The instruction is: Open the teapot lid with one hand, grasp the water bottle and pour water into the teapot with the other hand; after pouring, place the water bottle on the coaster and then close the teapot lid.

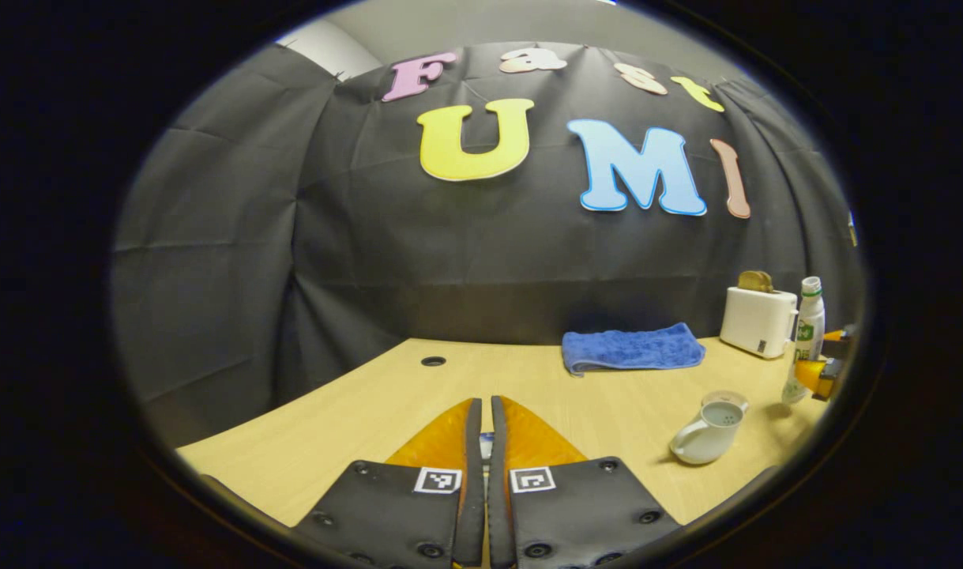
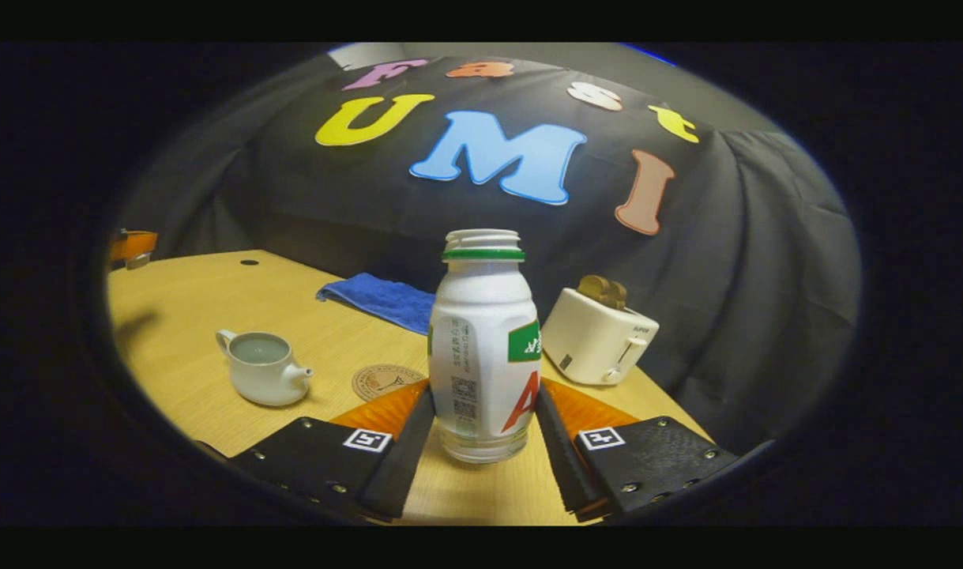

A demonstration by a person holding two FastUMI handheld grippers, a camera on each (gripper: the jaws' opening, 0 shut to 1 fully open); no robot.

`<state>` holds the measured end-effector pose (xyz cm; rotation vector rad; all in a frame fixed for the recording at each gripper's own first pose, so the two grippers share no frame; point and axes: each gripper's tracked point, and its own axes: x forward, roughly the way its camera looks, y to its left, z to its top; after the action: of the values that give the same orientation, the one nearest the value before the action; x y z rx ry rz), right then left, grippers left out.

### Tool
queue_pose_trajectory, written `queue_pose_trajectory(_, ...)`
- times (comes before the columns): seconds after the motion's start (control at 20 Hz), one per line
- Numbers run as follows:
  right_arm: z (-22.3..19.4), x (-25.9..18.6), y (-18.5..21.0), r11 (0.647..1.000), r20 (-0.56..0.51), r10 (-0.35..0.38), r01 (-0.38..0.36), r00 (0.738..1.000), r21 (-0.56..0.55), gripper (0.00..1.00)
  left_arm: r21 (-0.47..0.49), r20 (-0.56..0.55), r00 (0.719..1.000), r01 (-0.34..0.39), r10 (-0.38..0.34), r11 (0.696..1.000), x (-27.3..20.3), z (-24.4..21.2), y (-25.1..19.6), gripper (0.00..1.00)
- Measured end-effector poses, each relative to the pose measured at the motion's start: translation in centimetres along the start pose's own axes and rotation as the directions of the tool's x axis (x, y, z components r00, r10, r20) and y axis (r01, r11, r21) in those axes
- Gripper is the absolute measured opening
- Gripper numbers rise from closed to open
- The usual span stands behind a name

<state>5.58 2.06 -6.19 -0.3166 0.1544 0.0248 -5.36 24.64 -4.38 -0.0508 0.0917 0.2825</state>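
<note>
The white teapot (image 1: 706, 435) (image 2: 261, 371) stands on the table with its lid off and liquid showing inside. My left gripper (image 1: 482, 401) hangs to the left of it and above the table, its fingers nearly together on a small pale piece (image 1: 487, 445) that looks like the teapot lid. The white water bottle (image 2: 481, 332) (image 1: 805, 332), uncapped with a green neck ring, is upright low over the table. My right gripper (image 2: 483, 386) is shut on its lower body. The round brown coaster (image 2: 386, 381) lies between teapot and bottle.
A folded blue towel (image 1: 631, 348) (image 2: 382, 299) lies at the back of the wooden table. A white toaster (image 1: 757, 320) (image 2: 596, 336) with bread in it stands behind the bottle. A cable hole (image 1: 433, 361) sits at the table's far left.
</note>
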Motion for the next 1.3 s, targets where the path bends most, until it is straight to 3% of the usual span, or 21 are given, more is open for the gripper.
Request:
queue_pose_trajectory(0.2, 1.8, 0.2, 0.6, 0.99, 0.034, -0.028, 0.033, 0.999, -0.137, 0.72, -0.012, -0.005, 1.0, 0.007, -0.007, 1.0, -0.2, -0.4, 0.1, 0.08)
queue_pose_trajectory(0.25, 2.2, 0.1, 0.7, 0.983, 0.045, -0.036, 0.043, 0.998, -0.179, 0.71, -0.013, -0.005, 1.0, 0.007, -0.007, 1.0, -0.3, -0.7, 0.2, 0.12)
queue_pose_trajectory(0.35, 2.8, 0.1, 1.3, 0.965, 0.065, -0.039, 0.055, 0.997, -0.256, 0.72, -0.019, -0.009, 1.0, 0.01, -0.01, 1.0, -0.4, -1.0, 0.1, 0.08)
queue_pose_trajectory(0.45, 3.1, 0.0, 1.9, 0.934, 0.086, -0.048, 0.075, 0.995, -0.349, 0.71, -0.029, -0.016, 1.0, 0.015, -0.015, 0.999, 0.0, -1.2, 0.1, 0.12)
queue_pose_trajectory(0.5, 3.4, 0.0, 2.3, 0.909, 0.1, -0.05, 0.087, 0.994, -0.407, 0.71, -0.031, -0.019, 1.0, 0.014, -0.015, 0.999, 0.1, -1.3, 0.1, 0.08)
queue_pose_trajectory(0.65, 3.7, -0.1, 3.5, 0.816, 0.133, -0.033, 0.103, 0.991, -0.569, 0.71, -0.031, -0.022, 1.0, 0.017, -0.018, 0.999, -0.1, -1.5, 0.0, 0.12)
queue_pose_trajectory(0.8, 3.4, 0.2, 4.3, 0.732, 0.122, -0.009, 0.09, 0.992, -0.676, 0.71, -0.03, -0.027, 0.999, 0.019, -0.02, 0.999, 0.1, -1.6, 0.0, 0.12)
queue_pose_trajectory(0.9, 3.4, 0.3, 4.5, 0.658, 0.12, -0.013, 0.099, 0.993, -0.747, 0.71, -0.028, -0.03, 0.999, 0.021, -0.021, 0.999, -0.1, -2.0, -0.1, 0.12)
queue_pose_trajectory(1.05, 3.0, 0.5, 4.3, 0.56, 0.122, -0.02, 0.112, 0.992, -0.821, 0.71, -0.029, -0.038, 0.999, 0.021, -0.022, 0.999, -0.2, -2.4, 0.1, 0.12)
queue_pose_trajectory(1.3, 3.3, 0.3, 4.0, 0.436, 0.146, -0.011, 0.136, 0.989, -0.889, 0.71, -0.033, -0.05, 0.999, 0.02, -0.022, 0.999, -0.1, -3.0, 0.1, 0.12)
